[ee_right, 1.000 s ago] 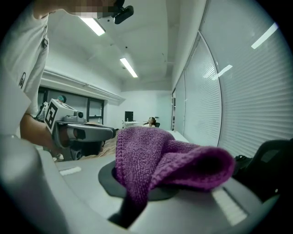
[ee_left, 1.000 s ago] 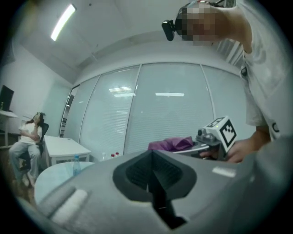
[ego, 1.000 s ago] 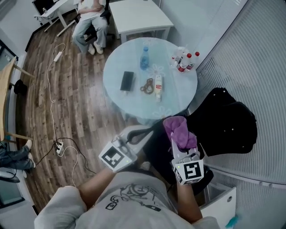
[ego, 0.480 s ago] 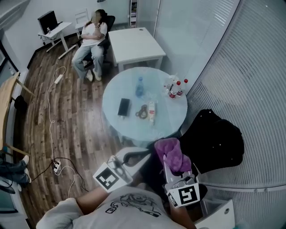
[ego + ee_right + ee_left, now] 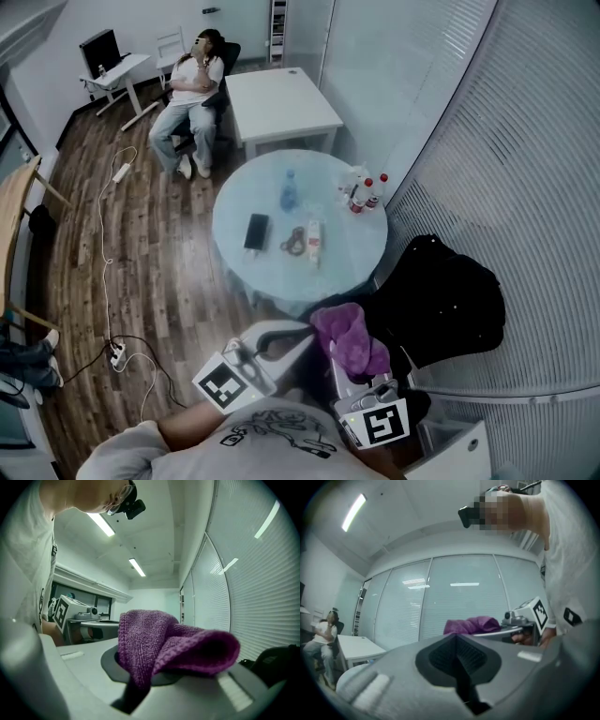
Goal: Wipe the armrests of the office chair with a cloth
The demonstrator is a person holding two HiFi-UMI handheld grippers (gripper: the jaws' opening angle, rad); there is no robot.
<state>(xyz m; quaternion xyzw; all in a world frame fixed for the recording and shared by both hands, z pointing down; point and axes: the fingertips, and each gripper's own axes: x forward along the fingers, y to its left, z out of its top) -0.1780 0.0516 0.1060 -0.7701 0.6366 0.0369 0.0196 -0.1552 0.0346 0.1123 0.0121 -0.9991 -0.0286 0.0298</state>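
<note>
A purple cloth (image 5: pixel 345 334) hangs bunched from my right gripper (image 5: pixel 349 361), which is shut on it; its folds (image 5: pixel 165 644) fill the right gripper view. My left gripper (image 5: pixel 292 334) is held beside it at the left, jaws shut with nothing between them (image 5: pixel 461 667). From the left gripper view the cloth (image 5: pixel 471 624) and the right gripper's marker cube (image 5: pixel 533 613) show at the right. The black office chair (image 5: pixel 441 295), with something dark draped over it, stands just right of the cloth. Its armrests are not clearly visible.
A round glass table (image 5: pixel 234 248) ahead carries a phone (image 5: pixel 255 232), a water bottle (image 5: pixel 289 191) and small bottles (image 5: pixel 363 195). A seated person (image 5: pixel 192 98) and a white desk (image 5: pixel 281 103) are farther off. A cable and power strip (image 5: pixel 117 354) lie on the wooden floor at the left.
Both grippers sit lower in the head view and closer to my body. The view has tilted up, showing more of the room. The cloth stays in the right gripper.
</note>
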